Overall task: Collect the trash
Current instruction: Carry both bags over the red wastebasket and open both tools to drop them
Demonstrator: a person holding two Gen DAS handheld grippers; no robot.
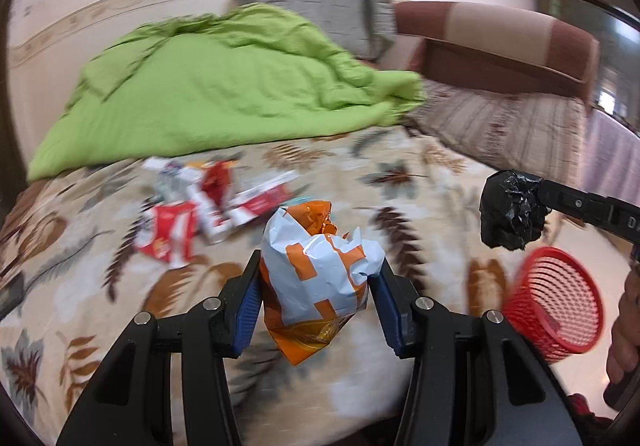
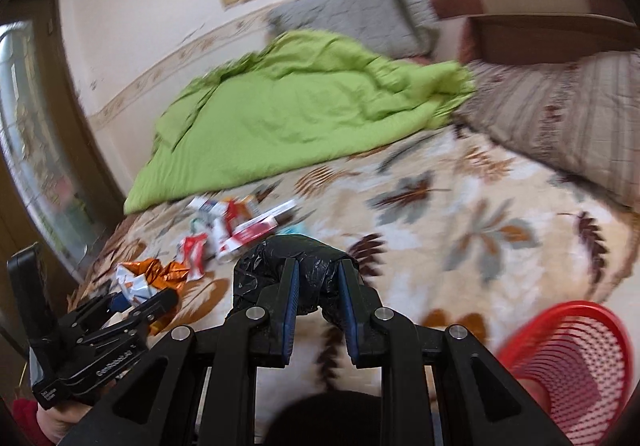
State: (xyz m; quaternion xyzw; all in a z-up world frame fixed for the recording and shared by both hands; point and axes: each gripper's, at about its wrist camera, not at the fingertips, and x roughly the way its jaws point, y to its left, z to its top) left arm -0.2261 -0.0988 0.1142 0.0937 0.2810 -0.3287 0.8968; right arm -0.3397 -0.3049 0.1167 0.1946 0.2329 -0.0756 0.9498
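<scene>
- Carrying two pieces of trash at once is the main exposure: the left gripper is clenched on a crumpled orange-and-white snack wrapper, and the right gripper is clamped on a wad of black plastic bag. Both loads hang above the leaf-patterned bedspread, lower middle of each frame.
- The wrapper is glossy and bulges above and below the blue pads; only its waist is pinched. A quick swing could, I judge, let it slide out.
- The black wad is soft and loosely bunched, with a lobe hanging out to the left of the fingers in the right wrist view. It may compress further and work loose.
- The red mesh wastebasket sits at the lower right of both frames, off the bed's edge, and looks tilted. Its mouth seems narrow for two grippers together, so they could collide above it or knock it over. Dropping one load at a time looks safer.
- Light trash released from high up may drift and miss the basket, landing on the pale floor.
- More litter remains: red-and-white cartons and wrappers lie clustered on the bedspread at left of centre, just below the green duvet. Blur hides how many pieces there are, so small ones could be overlooked or pushed under the duvet's edge.
</scene>
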